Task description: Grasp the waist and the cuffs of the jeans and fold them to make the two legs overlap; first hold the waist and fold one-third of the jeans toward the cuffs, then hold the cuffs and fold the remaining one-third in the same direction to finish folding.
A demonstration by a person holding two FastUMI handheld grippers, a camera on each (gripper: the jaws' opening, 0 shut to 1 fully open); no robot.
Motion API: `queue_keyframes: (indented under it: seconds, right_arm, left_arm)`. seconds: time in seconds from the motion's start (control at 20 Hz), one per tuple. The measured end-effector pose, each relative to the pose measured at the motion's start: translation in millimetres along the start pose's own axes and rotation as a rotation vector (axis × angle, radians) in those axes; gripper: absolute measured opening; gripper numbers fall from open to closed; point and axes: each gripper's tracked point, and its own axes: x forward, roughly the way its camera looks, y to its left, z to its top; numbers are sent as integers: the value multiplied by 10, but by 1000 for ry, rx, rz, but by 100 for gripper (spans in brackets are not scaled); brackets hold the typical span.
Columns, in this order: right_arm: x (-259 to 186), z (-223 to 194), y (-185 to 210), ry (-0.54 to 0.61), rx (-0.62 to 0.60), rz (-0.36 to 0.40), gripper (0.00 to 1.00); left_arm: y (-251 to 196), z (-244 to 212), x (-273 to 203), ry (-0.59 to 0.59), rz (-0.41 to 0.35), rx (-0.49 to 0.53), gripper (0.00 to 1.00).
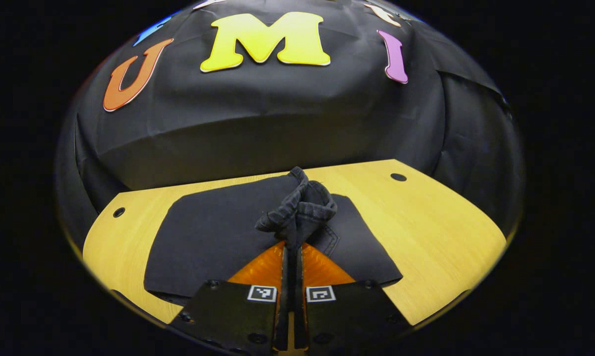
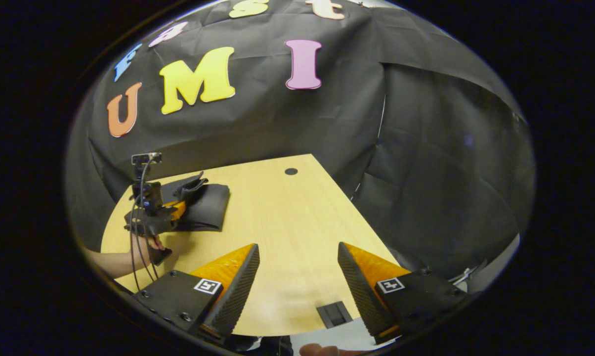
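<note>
The dark jeans (image 1: 213, 237) lie folded on the wooden table (image 1: 426, 222). My left gripper (image 1: 292, 249) is shut on a bunched end of the jeans (image 1: 300, 207), raised above the folded stack; I cannot tell whether it is waist or cuffs. In the right gripper view the jeans (image 2: 211, 200) sit at the table's far left, with the left gripper (image 2: 179, 207) and the hand (image 2: 144, 244) holding it. My right gripper (image 2: 297, 262) is open over bare table, well to the right of the jeans, with nothing between its fingers.
The table (image 2: 287, 217) has round holes near its far corners (image 1: 398, 177) (image 2: 291, 171) and a dark rectangular insert (image 2: 334, 313) near its front edge. Black cloth walls enclose the table on the far and right sides.
</note>
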Motion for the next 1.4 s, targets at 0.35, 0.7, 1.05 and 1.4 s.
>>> queue_keyframes:
  seconds: [0.35, 0.7, 1.05, 1.4]
  right_arm:
    - [71, 118, 146, -24, 1, 31, 98]
    - [43, 705, 662, -167, -35, 126, 96]
    - [-73, 1657, 1628, -426, -112, 248, 98]
    - [-217, 1981, 2050, -565, -111, 240, 96]
  left_arm:
    - [-185, -29, -123, 23, -1, 27, 72]
    - [-45, 579, -819, -82, -52, -82, 97]
    - [794, 1698, -1915, -359, 83, -121, 96]
    - [1413, 1993, -2704, -469, 223, -139, 96]
